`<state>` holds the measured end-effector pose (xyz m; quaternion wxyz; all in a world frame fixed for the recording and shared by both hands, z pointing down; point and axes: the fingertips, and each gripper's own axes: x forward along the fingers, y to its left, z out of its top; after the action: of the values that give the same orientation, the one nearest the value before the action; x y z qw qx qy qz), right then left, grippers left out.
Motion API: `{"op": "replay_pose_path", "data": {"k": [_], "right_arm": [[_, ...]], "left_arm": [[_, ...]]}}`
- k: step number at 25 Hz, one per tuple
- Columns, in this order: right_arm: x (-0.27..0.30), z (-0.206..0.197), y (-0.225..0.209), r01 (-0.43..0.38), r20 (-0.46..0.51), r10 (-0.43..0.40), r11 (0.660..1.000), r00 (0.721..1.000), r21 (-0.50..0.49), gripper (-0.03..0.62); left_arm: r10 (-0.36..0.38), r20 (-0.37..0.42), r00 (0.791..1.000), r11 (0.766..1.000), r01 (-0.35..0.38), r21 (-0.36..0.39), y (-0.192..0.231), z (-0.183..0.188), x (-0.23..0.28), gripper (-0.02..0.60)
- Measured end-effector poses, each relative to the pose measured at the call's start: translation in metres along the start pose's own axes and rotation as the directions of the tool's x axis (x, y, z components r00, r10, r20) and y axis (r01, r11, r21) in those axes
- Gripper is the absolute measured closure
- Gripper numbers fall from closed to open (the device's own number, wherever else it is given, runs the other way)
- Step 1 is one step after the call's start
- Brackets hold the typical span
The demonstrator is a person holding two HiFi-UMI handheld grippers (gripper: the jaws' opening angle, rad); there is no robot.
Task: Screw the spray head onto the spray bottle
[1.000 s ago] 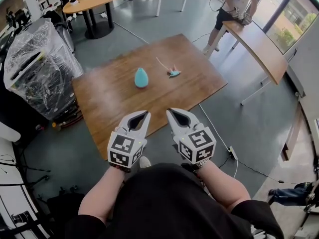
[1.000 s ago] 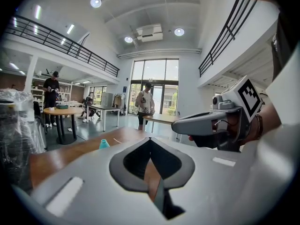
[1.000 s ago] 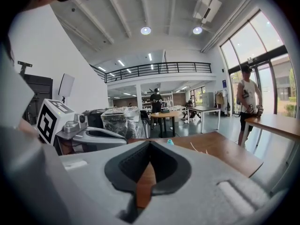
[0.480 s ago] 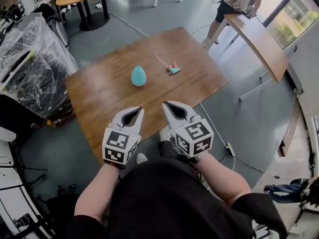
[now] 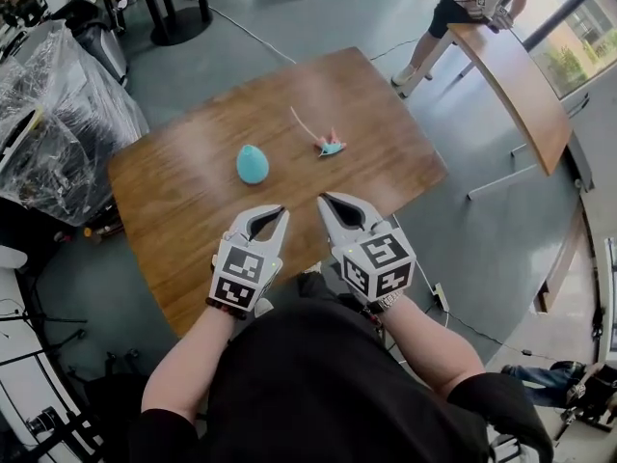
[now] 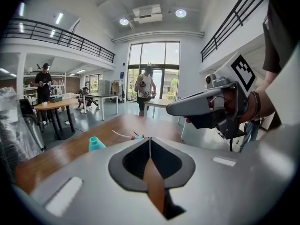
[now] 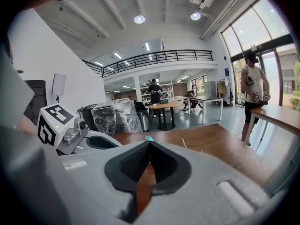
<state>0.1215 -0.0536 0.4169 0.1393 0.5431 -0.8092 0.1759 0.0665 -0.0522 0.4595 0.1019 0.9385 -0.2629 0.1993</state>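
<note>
Both your hands are moving forward, now reaching over the near edge of the wooden table [image 5: 405, 177]. You are holding the left gripper [image 5: 278, 211] and right gripper [image 5: 327, 200] side by side, jaws pressed together, pinching nothing. Ahead, the teal spray bottle [image 5: 252, 163] is standing on the tabletop, the spray head [image 5: 331, 147] lying apart to its right.

On the table [image 5: 183, 210], the spray bottle [image 5: 253, 164] sits left of the spray head [image 5: 331, 147], the two apart. The left gripper [image 5: 278, 212] and right gripper [image 5: 326, 201] are side by side over the near edge.
</note>
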Motion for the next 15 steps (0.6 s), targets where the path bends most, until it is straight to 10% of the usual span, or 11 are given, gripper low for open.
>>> {"op": "replay_pose_path", "data": {"k": [15], "right_arm": [[0.044,-0.023,-0.12,-0.079,-0.144,0.086,0.995,0.986,0.054,0.602]], "left_arm": [[0.003,-0.229,0.973,1.0,0.004,0.03,0.012,-0.028,0.176,0.523]]}}
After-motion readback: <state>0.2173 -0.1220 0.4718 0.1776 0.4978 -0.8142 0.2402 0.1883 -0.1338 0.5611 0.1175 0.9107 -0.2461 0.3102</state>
